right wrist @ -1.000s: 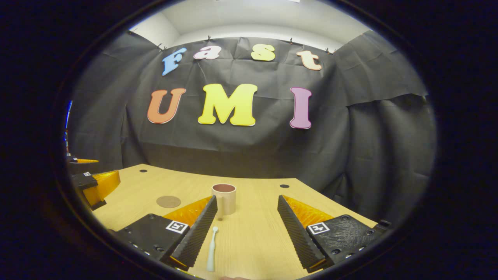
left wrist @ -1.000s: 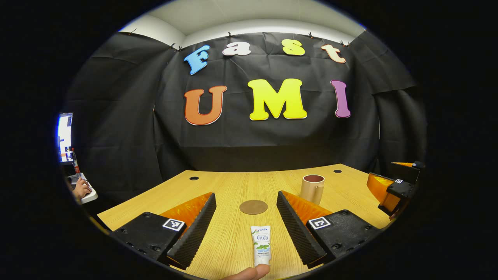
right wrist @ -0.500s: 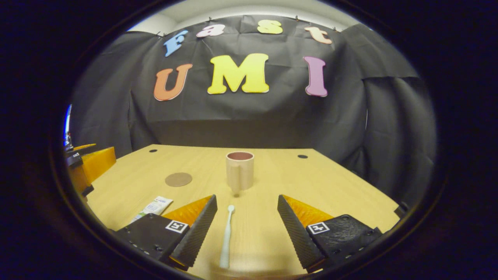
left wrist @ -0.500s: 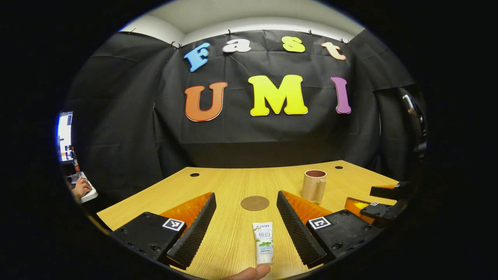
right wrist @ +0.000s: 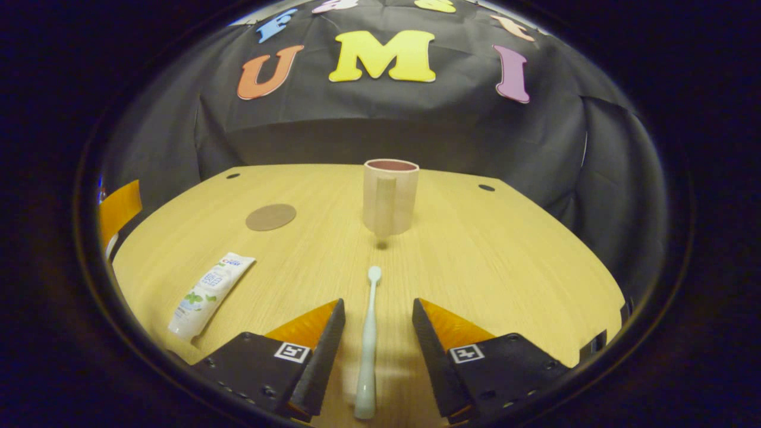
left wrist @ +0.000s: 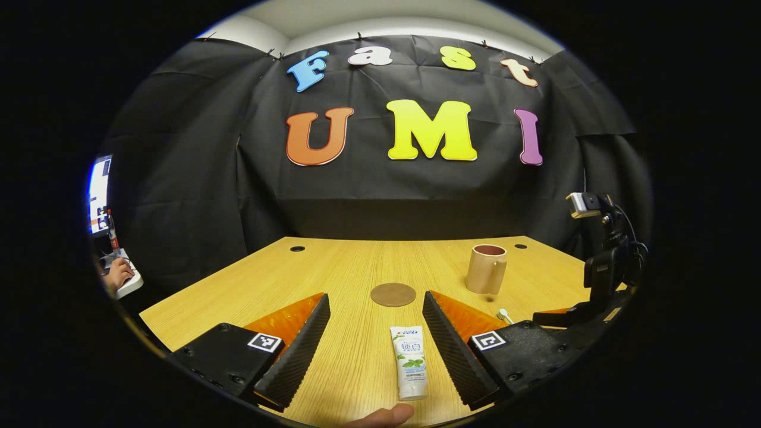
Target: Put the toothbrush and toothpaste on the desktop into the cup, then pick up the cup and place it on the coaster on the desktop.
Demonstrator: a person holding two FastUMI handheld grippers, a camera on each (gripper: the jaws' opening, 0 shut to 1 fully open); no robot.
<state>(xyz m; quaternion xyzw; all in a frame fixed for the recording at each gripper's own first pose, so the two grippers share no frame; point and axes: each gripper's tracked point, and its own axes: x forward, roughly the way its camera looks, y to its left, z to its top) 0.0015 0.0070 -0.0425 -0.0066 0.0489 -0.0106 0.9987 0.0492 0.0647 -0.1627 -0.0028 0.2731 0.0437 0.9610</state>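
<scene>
A: What does the left gripper view give you that the right gripper view lacks?

B: At its far left edge, a lit screen and a person's hand on something white. At the bottom edge, a fingertip just short of the toothpaste's cap end. On the right, the right gripper's body sits low over the surface, with the head of the toothbrush peeking out beside it.

A: And the other way round?

B: The right gripper view shows the toothbrush at full length and the cup handle-on, standing upright beyond the brush head.

A: Where is the toothbrush relative to the right gripper?

B: It lies flat on the surface, straight down the gap between the fingers, handle end nearest the camera, head pointing at the cup. The fingers stand apart, one on each side, neither touching it.

A: And the left gripper?

B: Also spread wide. The toothpaste lies flat between its fingers, closer to the right one, touching neither. The coaster lies just beyond the fingertips, and the cup stands farther right, apart from the coaster.

A: In the right gripper view?

B: The toothpaste lies off to the left, the coaster beyond it.
</scene>
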